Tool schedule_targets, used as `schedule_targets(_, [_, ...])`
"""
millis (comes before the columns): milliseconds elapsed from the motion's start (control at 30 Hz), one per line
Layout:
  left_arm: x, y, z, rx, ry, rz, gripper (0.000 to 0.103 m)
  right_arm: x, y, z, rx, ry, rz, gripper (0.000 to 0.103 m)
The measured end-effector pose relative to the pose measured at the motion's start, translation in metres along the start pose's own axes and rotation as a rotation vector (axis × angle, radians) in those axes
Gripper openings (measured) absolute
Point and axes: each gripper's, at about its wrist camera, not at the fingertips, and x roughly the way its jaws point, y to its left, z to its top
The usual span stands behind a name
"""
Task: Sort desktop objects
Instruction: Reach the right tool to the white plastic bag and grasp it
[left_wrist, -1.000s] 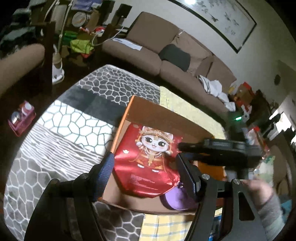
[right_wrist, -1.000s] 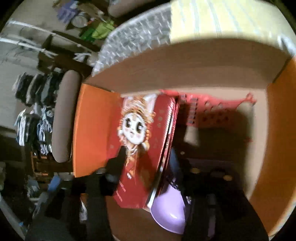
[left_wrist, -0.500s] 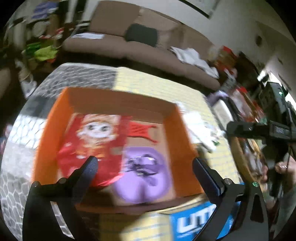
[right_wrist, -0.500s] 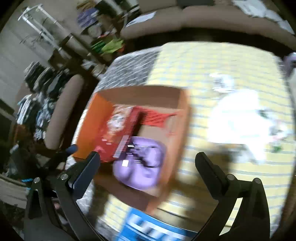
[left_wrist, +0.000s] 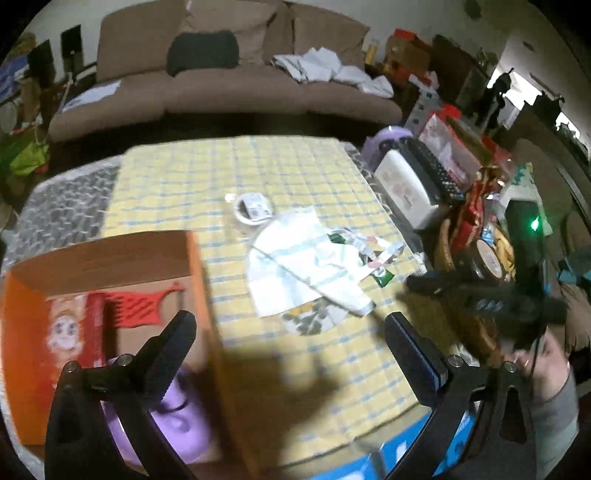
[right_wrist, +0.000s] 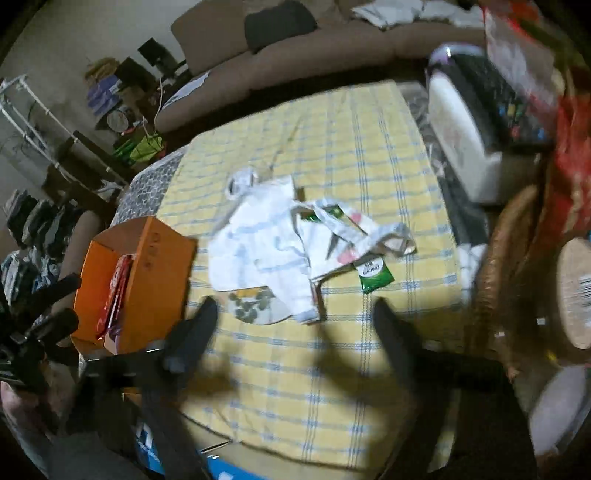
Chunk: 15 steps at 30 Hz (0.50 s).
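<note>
Sorting looks partly done: the orange cardboard box (left_wrist: 199, 280) at the near left of the yellow checked cloth (left_wrist: 295, 177) already holds a red cartoon packet (left_wrist: 70, 332), a red mesh piece (left_wrist: 140, 306) and a purple item (left_wrist: 177, 428). Left on the cloth are a tape roll (left_wrist: 251, 210), white papers (left_wrist: 295, 273) and a green sachet (right_wrist: 375, 275). The left gripper (left_wrist: 288, 339) gapes empty; the right gripper (right_wrist: 295, 317), jaws just closing, holds nothing.
</note>
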Motion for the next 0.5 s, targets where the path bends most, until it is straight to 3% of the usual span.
schedule_targets(167, [0.048, -0.014, 0.016, 0.023, 0.046, 0.055, 0.103, 0.029, -0.038, 0.003, 0.182, -0.055, 0.078, 0.057])
schedule_targets(233, [0.062, -0.021, 0.021, 0.05, 0.057, 0.08, 0.103, 0.038, -0.055, 0.01, 0.251, -0.085, 0.065, 0.057])
schedule_targets(433, [0.089, -0.03, 0.025, 0.082, 0.096, 0.077, 0.103, 0.063, -0.072, 0.035, 0.302, -0.105, 0.119, 0.055])
schedule_targets(467, [0.091, -0.031, 0.025, 0.084, 0.1, 0.075, 0.103, 0.071, -0.078, 0.037, 0.329, -0.107, 0.141, 0.05])
schedule_targets(500, [0.094, -0.033, 0.024, 0.091, 0.107, 0.066, 0.103, 0.073, -0.08, 0.038, 0.34, -0.116, 0.172, 0.024])
